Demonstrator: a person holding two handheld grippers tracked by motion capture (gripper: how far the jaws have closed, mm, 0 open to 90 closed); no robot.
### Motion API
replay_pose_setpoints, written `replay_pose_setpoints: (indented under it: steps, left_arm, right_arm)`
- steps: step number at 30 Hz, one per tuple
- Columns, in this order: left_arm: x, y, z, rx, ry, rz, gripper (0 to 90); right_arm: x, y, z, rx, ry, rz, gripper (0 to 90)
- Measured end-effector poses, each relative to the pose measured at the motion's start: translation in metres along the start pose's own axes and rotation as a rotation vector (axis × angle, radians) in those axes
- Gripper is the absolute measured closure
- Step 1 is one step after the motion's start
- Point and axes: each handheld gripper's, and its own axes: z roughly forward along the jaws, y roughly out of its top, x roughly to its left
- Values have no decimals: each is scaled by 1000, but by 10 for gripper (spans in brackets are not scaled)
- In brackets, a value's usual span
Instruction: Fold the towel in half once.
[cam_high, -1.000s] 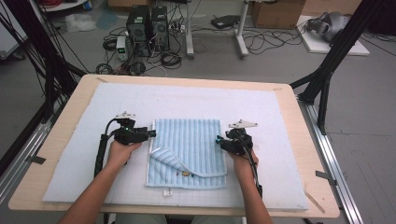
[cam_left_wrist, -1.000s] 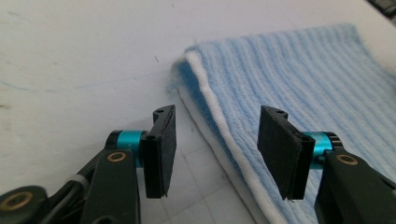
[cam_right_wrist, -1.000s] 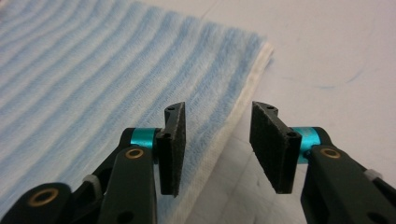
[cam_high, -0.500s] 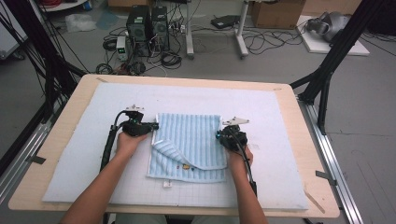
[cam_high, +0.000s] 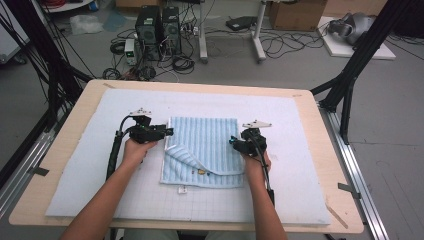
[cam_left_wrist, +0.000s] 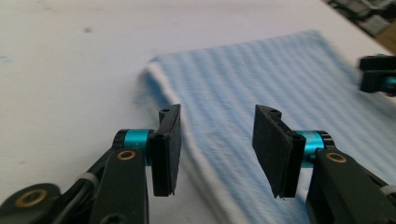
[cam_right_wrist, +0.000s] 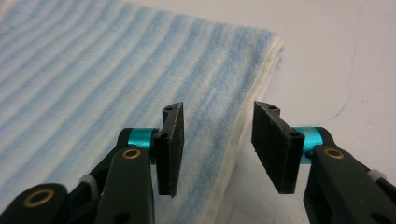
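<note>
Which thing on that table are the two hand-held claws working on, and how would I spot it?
On the white mat covering the table lies a folded towel, between the left gripper and right gripper. Its pale blue stripes and flipped near-left corner set it apart.
</note>
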Motion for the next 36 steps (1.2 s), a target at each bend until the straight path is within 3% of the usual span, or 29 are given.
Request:
replay_pose_setpoints:
  steps: [3, 6, 14, 17, 18, 20, 22, 29, 32, 36]
  left_arm:
    - [-13, 0, -1, 1, -46, 53, 509]
    - [-21, -3, 4, 42, -71, 73, 510]
    - [-30, -17, 18, 128, -55, 127, 571]
    - [-33, -20, 18, 136, -50, 149, 697]
    - [-35, -20, 16, 131, -49, 160, 779]
    - [-37, -19, 11, 114, -49, 185, 830]
    - [-39, -20, 5, 65, -63, 163, 838]
    - [-41, -31, -23, -10, -103, 146, 845]
    - [-43, -35, -34, -20, -107, 151, 845]
    - [-45, -41, -43, -26, -107, 155, 845]
  right_arm:
    - [0, -2, -12, -11, 18, -5, 486]
    - [-2, -5, -23, -20, 37, -10, 465]
    - [-9, -19, -44, -19, 124, 3, 452]
    - [-6, -24, -48, -1, 168, -12, 460]
    - [-4, -26, -50, 7, 180, -25, 469]
    - [-1, -29, -55, 23, 203, -46, 487]
    - [1, -34, -62, 35, 216, -65, 491]
    - [2, -49, -77, 41, 268, -116, 501]
    - [3, -53, -78, 55, 274, -113, 545]
    - [8, -55, -83, 69, 297, -180, 626]
